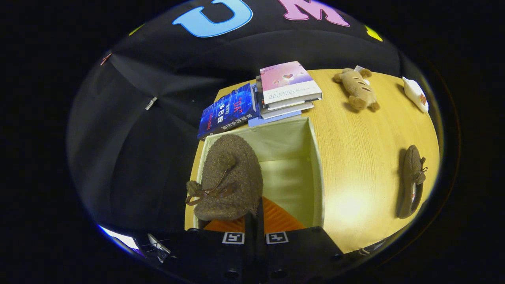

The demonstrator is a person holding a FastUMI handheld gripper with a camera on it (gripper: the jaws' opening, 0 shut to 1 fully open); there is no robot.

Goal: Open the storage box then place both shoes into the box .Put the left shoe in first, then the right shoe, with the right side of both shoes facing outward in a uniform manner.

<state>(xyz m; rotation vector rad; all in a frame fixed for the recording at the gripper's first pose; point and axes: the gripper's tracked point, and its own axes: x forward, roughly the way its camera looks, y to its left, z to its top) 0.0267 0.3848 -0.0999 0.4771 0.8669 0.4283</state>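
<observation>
A fuzzy brown shoe (pixel 227 177) with a small bow hangs toe-up just ahead of my fingers, over the left half of the open storage box (pixel 317 165). My gripper (pixel 254 221) is shut on the shoe's rear edge, the two fingers pressed close together. The box has pale fabric walls and I see nothing on the visible part of its floor; the held shoe hides its left side. The second brown shoe (pixel 412 181) lies on its side on the wooden table (pixel 355 157), well to the right of the box.
Beyond the box is a stack of books (pixel 288 88), with a blue book (pixel 229 110) leaning at its left. A tan plush toy (pixel 357 88) and a white object (pixel 416 94) lie at the table's far right.
</observation>
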